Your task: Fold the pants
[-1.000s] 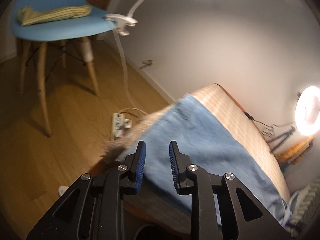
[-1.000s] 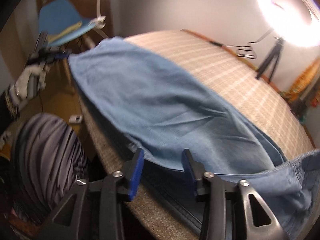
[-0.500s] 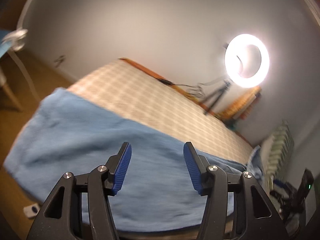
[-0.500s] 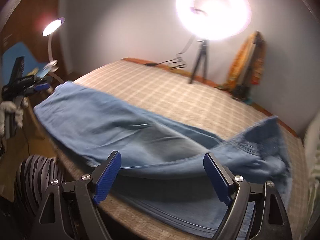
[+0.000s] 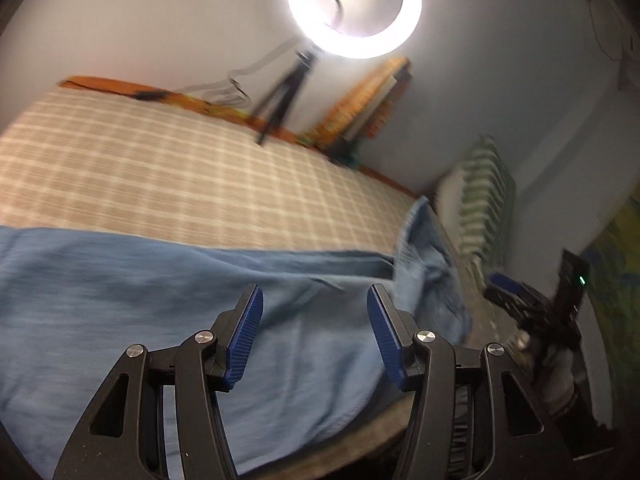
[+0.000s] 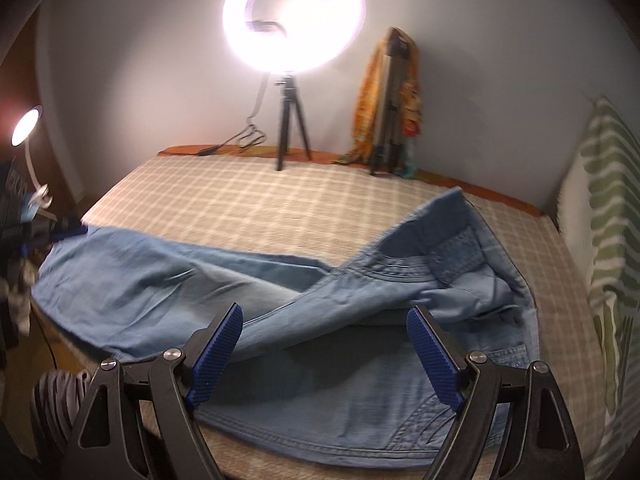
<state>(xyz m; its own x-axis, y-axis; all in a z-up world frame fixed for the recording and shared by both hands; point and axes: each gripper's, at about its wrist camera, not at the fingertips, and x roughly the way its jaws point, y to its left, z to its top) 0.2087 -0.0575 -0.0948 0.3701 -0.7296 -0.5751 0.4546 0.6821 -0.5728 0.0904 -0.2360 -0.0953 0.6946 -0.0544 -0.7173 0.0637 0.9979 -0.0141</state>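
Light blue jeans (image 6: 168, 280) lie lengthwise along the near edge of a checked bed (image 6: 280, 208), one leg folded over the other. The waist end (image 6: 460, 248) is rumpled at the right, with part of it turned up. My right gripper (image 6: 326, 352) hovers open and wide above the seat area, nothing between its pads. My left gripper (image 5: 314, 332) hovers open over the legs of the jeans (image 5: 120, 300), also empty. The left gripper (image 6: 70, 232) shows at the jeans' left end in the right wrist view. The right gripper (image 5: 504, 284) shows beside the waist in the left wrist view.
A lit ring light (image 6: 294, 20) on a black tripod (image 6: 288, 128) stands at the bed's far edge. Beside it is a second tripod draped with an orange scarf (image 6: 394, 100). A green striped pillow (image 6: 608, 200) leans at the right. A desk lamp (image 6: 26, 130) glows at the left.
Both grippers have opened wider and lifted off the jeans. Both views have swung from the chair side of the room towards the ring light and the waist end.
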